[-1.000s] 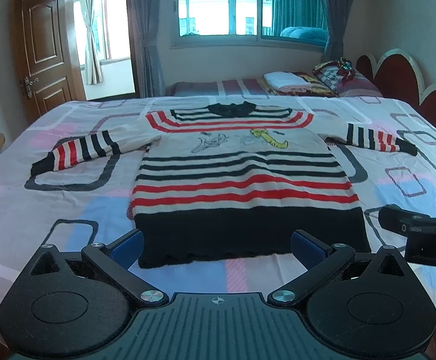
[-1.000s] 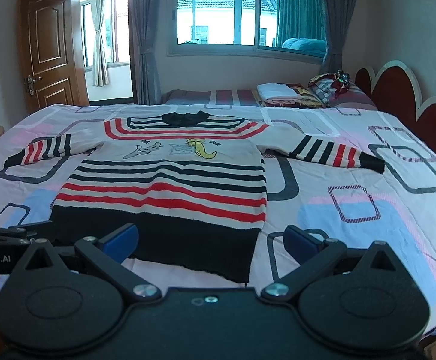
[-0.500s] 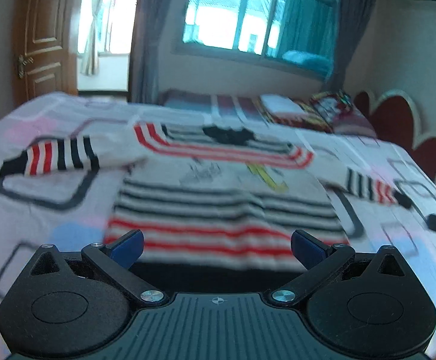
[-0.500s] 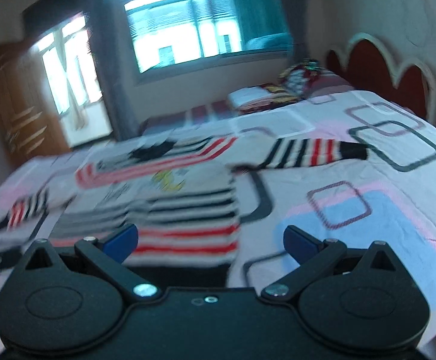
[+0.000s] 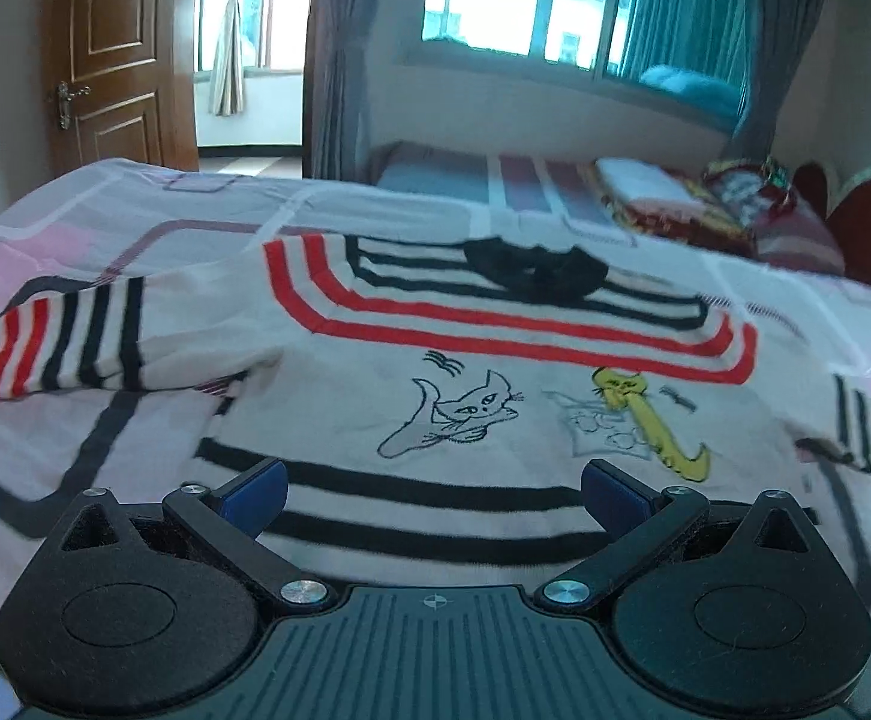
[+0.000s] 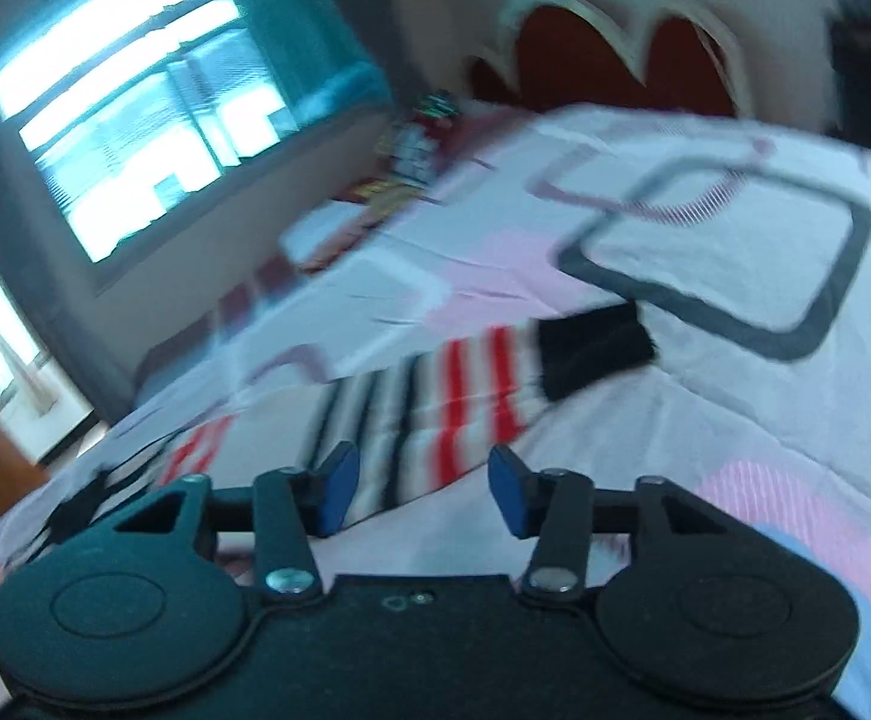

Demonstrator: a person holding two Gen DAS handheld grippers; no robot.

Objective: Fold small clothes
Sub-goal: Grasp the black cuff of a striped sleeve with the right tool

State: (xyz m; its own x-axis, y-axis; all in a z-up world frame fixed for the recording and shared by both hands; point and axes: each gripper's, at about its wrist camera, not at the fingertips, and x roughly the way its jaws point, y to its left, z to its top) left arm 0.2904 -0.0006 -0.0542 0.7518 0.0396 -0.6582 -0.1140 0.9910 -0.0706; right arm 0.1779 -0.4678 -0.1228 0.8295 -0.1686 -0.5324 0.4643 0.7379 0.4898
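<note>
A small white sweater [image 5: 471, 360] with black and red stripes and cat drawings lies flat on the bed, sleeves spread out. My left gripper [image 5: 432, 495] is open and empty, low over the sweater's chest. Its left sleeve [image 5: 69, 342] lies to my left. My right gripper [image 6: 423, 489] is open and empty, tilted, just short of the right sleeve [image 6: 465, 396], whose black cuff [image 6: 597, 354] points right.
The bed sheet [image 6: 705, 240] is white with pink, blue and grey squares. Folded clothes [image 5: 669, 198] and a red headboard [image 6: 603, 54] are at the far end. A wooden door [image 5: 111, 54] stands at the back left.
Both grippers moved forward over the bed. The left went from the hem to the chest. The right swung right toward the right sleeve and tilted, its jaws narrower than before.
</note>
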